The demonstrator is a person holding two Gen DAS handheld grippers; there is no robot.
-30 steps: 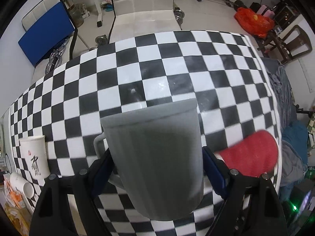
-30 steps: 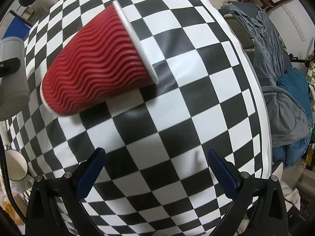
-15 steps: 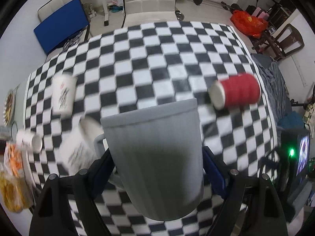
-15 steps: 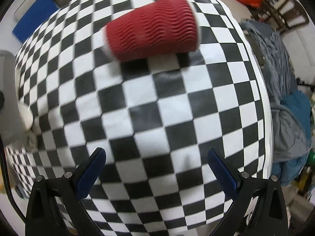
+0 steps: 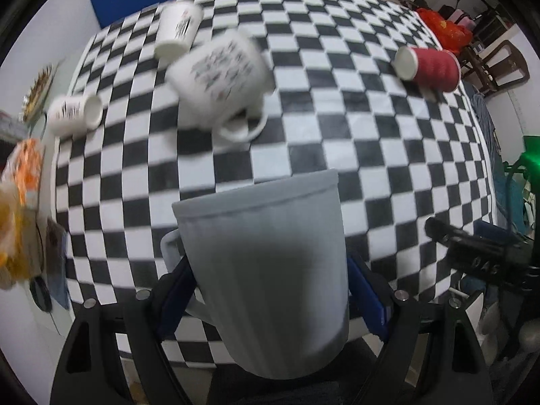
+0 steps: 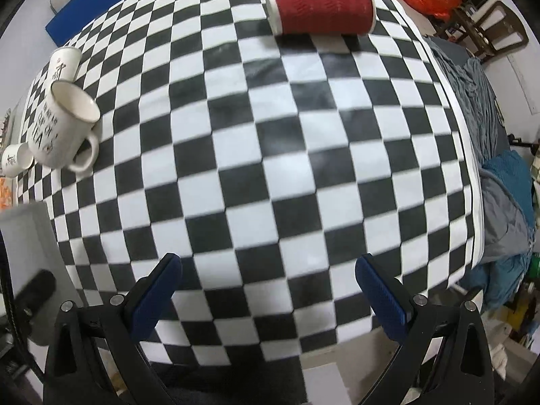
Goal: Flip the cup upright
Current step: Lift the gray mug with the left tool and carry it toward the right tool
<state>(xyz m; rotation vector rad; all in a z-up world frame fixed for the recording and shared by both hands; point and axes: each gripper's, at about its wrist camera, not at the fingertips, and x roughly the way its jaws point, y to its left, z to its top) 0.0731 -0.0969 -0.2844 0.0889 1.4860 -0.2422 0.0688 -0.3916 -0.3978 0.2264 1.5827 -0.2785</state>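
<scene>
My left gripper (image 5: pixel 270 298) is shut on a grey ribbed mug (image 5: pixel 270 270), held above the near edge of the checkered table (image 5: pixel 337 128), handle to the left. The mug's corner shows in the right wrist view (image 6: pixel 27 236). A red ribbed paper cup (image 6: pixel 322 5) lies on its side at the far right of the table; it also shows in the left wrist view (image 5: pixel 428 67). My right gripper (image 6: pixel 270 298) is open and empty above the near table edge, well short of the red cup.
A large white printed mug (image 5: pixel 219 74) lies tipped at the left; in the right wrist view (image 6: pixel 60 128) its mouth faces up-right. Two small white cups (image 5: pixel 179 27) (image 5: pixel 74 113) lie beside it. Grey and blue cloth (image 6: pixel 499 182) hangs off the right edge.
Both grippers have pulled back and up from the table. The grey mug stays gripped in the left. The red cup rolled and now lies far from the right gripper.
</scene>
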